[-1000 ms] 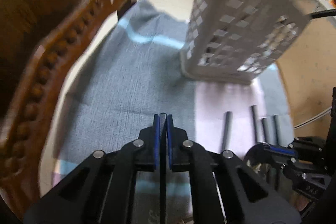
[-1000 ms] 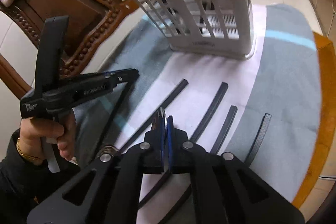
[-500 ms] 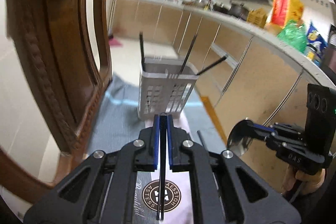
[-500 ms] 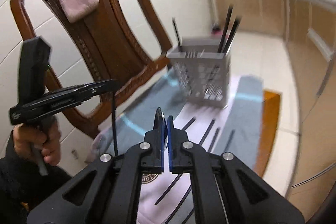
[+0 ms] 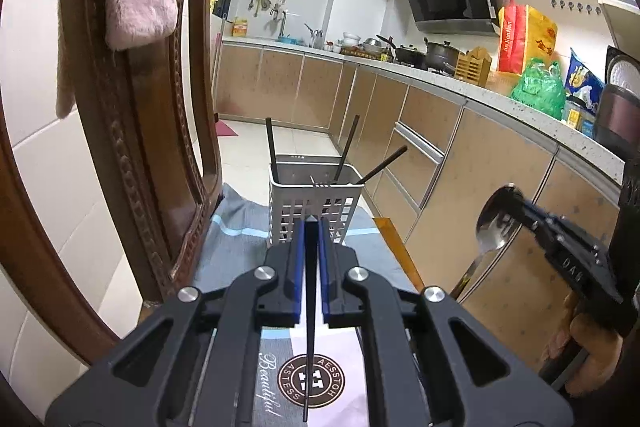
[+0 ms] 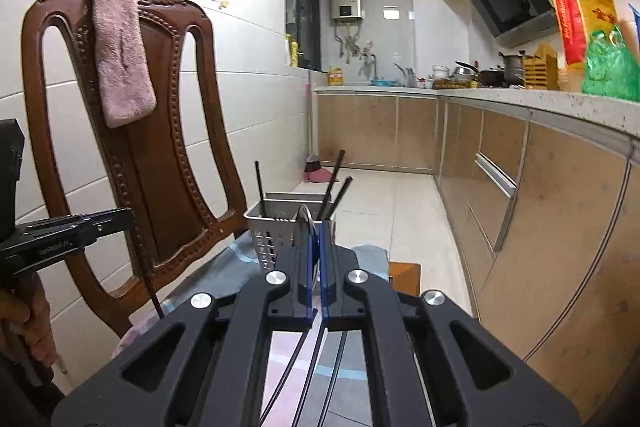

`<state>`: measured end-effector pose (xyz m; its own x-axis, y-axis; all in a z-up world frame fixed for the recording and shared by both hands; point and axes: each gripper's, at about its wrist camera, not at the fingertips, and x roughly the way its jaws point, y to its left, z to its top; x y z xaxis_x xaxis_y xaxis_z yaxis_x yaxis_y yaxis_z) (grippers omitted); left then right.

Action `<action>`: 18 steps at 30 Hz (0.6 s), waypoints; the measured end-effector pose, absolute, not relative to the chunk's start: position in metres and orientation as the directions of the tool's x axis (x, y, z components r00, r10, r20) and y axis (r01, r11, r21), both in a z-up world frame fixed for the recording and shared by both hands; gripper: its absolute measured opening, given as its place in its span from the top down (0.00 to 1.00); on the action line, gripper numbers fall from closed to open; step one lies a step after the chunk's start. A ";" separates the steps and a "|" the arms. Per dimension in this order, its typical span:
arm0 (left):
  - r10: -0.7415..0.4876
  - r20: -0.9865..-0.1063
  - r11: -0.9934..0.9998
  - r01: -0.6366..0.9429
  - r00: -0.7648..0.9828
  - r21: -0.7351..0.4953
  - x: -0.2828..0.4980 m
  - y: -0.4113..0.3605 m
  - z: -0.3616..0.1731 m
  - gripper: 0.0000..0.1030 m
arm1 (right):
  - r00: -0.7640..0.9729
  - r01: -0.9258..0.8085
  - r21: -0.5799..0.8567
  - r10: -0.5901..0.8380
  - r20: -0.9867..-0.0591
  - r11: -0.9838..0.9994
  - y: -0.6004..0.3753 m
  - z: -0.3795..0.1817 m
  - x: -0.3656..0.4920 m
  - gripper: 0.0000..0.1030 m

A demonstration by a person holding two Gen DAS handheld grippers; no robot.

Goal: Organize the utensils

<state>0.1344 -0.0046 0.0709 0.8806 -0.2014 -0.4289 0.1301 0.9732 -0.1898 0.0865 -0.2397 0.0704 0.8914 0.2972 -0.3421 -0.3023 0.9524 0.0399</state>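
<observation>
My left gripper (image 5: 311, 227) is shut on a black chopstick (image 5: 309, 327) that hangs down between the jaws. My right gripper (image 6: 316, 227) is shut on a steel spoon (image 6: 303, 227), bowl up; the spoon also shows in the left wrist view (image 5: 493, 223). Both are raised above the mat, short of the white slotted utensil basket (image 5: 312, 211), which also shows in the right wrist view (image 6: 276, 231). It holds three black chopsticks (image 5: 346, 151) and a fork (image 5: 320, 183). The left gripper and its chopstick (image 6: 150, 283) show at the left of the right wrist view.
A carved wooden chair (image 6: 132, 131) with a pink towel (image 6: 120, 47) stands left of the basket. A grey-blue mat (image 5: 236, 251) covers the surface, with more black chopsticks (image 6: 288, 371) lying on it. Kitchen cabinets (image 5: 460, 147) run along the right.
Both grippers have risen from the mat and tilted up, each with its utensil. The views went from looking down at the mat to looking level across the kitchen.
</observation>
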 end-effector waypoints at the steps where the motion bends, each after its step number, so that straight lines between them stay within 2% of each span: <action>1: -0.201 -0.437 0.974 0.130 0.877 -0.188 0.137 -0.005 0.069 0.93 | 0.892 -0.300 0.039 0.295 -0.344 0.953 -0.238 0.069 0.087 0.97; 18: -0.186 -0.428 0.975 0.110 0.884 -0.195 0.148 0.003 0.076 0.93 | 0.903 -0.274 0.047 0.274 -0.330 0.961 -0.238 0.068 0.088 0.97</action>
<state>0.1481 0.0030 0.0764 0.8843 -0.1860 -0.4283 0.1104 0.9745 -0.1952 0.0882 -0.2378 0.0679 0.9034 0.2738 -0.3302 -0.2740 0.9606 0.0467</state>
